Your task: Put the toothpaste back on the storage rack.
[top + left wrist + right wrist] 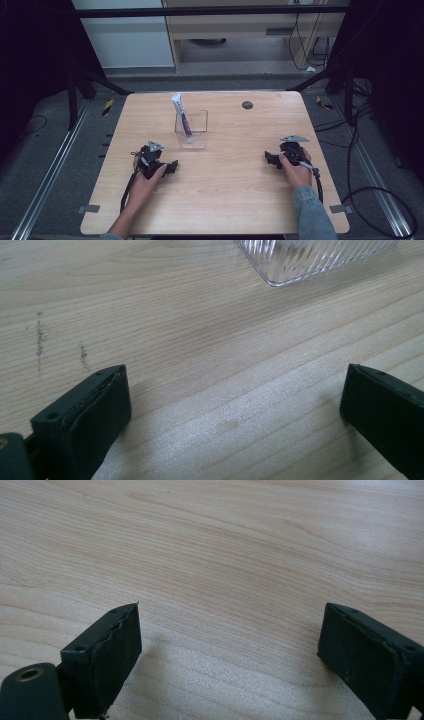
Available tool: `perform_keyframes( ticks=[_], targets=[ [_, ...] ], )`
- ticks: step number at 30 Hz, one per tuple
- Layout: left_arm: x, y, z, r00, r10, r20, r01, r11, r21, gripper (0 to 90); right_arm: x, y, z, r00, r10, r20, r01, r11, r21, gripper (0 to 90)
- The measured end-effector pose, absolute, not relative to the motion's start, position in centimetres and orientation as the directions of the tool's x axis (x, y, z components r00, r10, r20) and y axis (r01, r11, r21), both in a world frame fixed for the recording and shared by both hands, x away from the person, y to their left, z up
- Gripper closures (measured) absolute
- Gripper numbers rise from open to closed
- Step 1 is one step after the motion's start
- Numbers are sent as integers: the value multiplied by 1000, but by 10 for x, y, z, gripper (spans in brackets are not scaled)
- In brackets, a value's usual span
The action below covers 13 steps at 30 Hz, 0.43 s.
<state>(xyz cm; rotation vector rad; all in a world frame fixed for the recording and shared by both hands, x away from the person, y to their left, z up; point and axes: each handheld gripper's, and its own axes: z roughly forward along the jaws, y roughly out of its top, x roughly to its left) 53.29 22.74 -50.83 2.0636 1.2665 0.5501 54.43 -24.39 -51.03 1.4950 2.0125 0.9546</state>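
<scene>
- The left claw (171, 165) rests low on the wooden desk (225, 200), held in the person's left hand (145, 181). Its jaws stand wide apart with nothing but bare wood between them, as the left gripper view makes plain. In the high view the hand covers much of the claw's body, and the jaws are too small there to read.
- In the left gripper view only a ribbed corner of the clear container (310, 257) enters at the top edge, ahead of the left claw (235, 405) and off to its right; the rest is cut off, so its contents cannot be seen from there.
- From the high view, the clear container (191, 129) stands ahead of the left claw and somewhat to its right, near it but apart. It is a transparent, straight-walled, open-topped box.
- In it stands a white tube (181, 119) with purple print, leaning, its upper end rising above the rim on the far left side. The print is too small to read.
- A small dark round spot (247, 104) lies on the desk farther back, well ahead of both claws; what it is cannot be told.
- The right claw (267, 158) lies well to the right of the container, held by the right hand (296, 170), which hides part of it. The right gripper view shows the right claw (227, 645) spread wide over bare wood, gripping nothing.
</scene>
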Motion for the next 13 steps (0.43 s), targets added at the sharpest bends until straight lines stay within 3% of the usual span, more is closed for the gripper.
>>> perform_keyframes(
  ticks=[3, 11, 13],
  targets=[
    [533, 227, -508, 446, 895, 18, 623, -325, 711, 0, 544, -239, -511, -315, 949, -3, 637, 213, 741, 83],
    [533, 227, -508, 446, 895, 18, 623, -325, 711, 0, 543, -233, -511, -314, 950, -6, 643, 217, 734, 49],
    [533, 227, -508, 447, 895, 18, 623, -326, 711, 0, 544, -228, -512, -272, 962, -7, 657, 191, 729, 17]
  ],
)
